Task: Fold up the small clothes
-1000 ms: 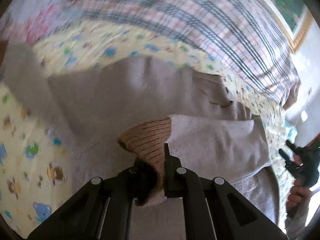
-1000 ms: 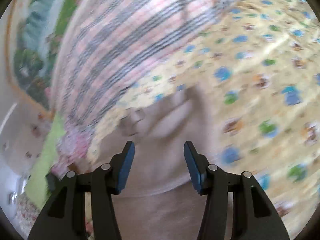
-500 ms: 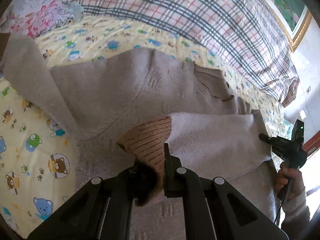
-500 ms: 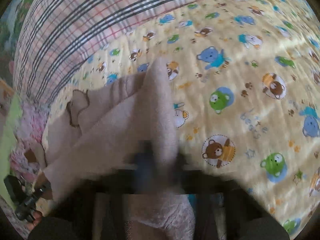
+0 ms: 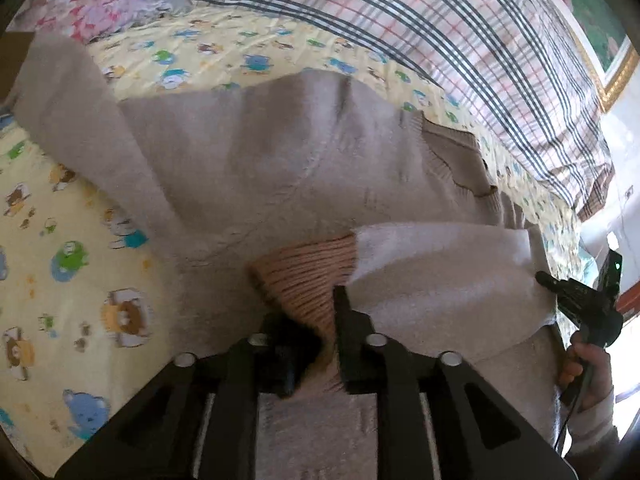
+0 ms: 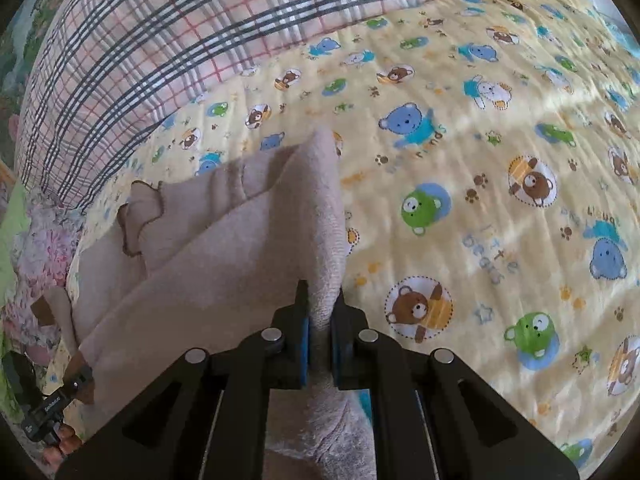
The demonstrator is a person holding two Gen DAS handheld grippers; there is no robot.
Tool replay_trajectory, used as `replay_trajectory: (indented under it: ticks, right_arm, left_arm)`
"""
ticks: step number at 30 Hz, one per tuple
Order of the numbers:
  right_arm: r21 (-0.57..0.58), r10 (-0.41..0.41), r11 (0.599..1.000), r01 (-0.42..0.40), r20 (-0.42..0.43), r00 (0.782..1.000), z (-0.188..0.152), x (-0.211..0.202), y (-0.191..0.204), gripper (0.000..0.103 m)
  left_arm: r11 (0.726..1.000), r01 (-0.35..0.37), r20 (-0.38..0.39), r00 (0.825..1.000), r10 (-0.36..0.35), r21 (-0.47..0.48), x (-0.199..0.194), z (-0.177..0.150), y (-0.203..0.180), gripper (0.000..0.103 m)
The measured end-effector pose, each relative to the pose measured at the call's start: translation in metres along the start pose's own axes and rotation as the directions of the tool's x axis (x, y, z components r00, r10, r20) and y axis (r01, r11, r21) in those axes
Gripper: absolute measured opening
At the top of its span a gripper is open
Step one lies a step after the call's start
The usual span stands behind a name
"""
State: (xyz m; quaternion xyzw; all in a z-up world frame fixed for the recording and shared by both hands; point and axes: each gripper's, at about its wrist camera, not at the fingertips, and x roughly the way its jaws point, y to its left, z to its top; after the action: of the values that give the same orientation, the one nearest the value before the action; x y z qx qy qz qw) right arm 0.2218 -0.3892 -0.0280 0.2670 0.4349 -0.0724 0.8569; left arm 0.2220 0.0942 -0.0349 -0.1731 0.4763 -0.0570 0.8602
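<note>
A beige knit sweater lies spread on the bed, one sleeve folded across its body. The sleeve's ribbed tan cuff sits between the fingers of my left gripper; the jaws are opening but the pads still touch the cuff. My right gripper pinches an upright fold of the sweater at the sleeve's shoulder end; its jaws are opening slightly with the cloth pressed between the blue pads. Each gripper also shows in the other's view: the right gripper, hand-held at the far right, and the left gripper at the lower left.
The yellow bear-print sheet covers the bed around the sweater. A pink plaid quilt is bunched along the far side. Floral fabric lies at the far left corner. A framed picture hangs beyond the bed.
The right gripper, open above the sweater a second ago, came down and shut on the fold. The left gripper crept a little closer to the sweater, cuff still between its fingers.
</note>
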Motion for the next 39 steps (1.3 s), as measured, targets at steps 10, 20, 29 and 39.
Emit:
replay_trajectory:
  ticks: [10, 20, 29, 39]
  right_arm:
    - [0.021, 0.113, 0.993, -0.115, 0.087, 0.990, -0.025, -0.051, 0.027, 0.042]
    - [-0.088, 0.239, 0.966, -0.245, -0.075, 0.968, -0.091, -0.045, 0.089, 0.042]
    - [-0.143, 0.264, 0.948, -0.286, -0.151, 0.952, -0.120, -0.044, 0.120, 0.042]
    - [-0.145, 0.267, 0.947, -0.288, -0.149, 0.952, -0.130, -0.052, 0.116, 0.042]
  left_arm:
    - [0.969, -0.038, 0.079, 0.995, 0.059, -0.246, -0.052, 0.015, 0.101, 0.042]
    - [0.855, -0.036, 0.166, 0.976, 0.141, -0.518, -0.065, 0.068, 0.227, 0.049]
    - [0.813, -0.031, 0.210, 0.960, 0.186, -0.582, -0.042, 0.139, 0.283, 0.055]
    - [0.908, -0.085, 0.319, 0.919, 0.230, -0.411, -0.079, 0.136, 0.213, 0.003]
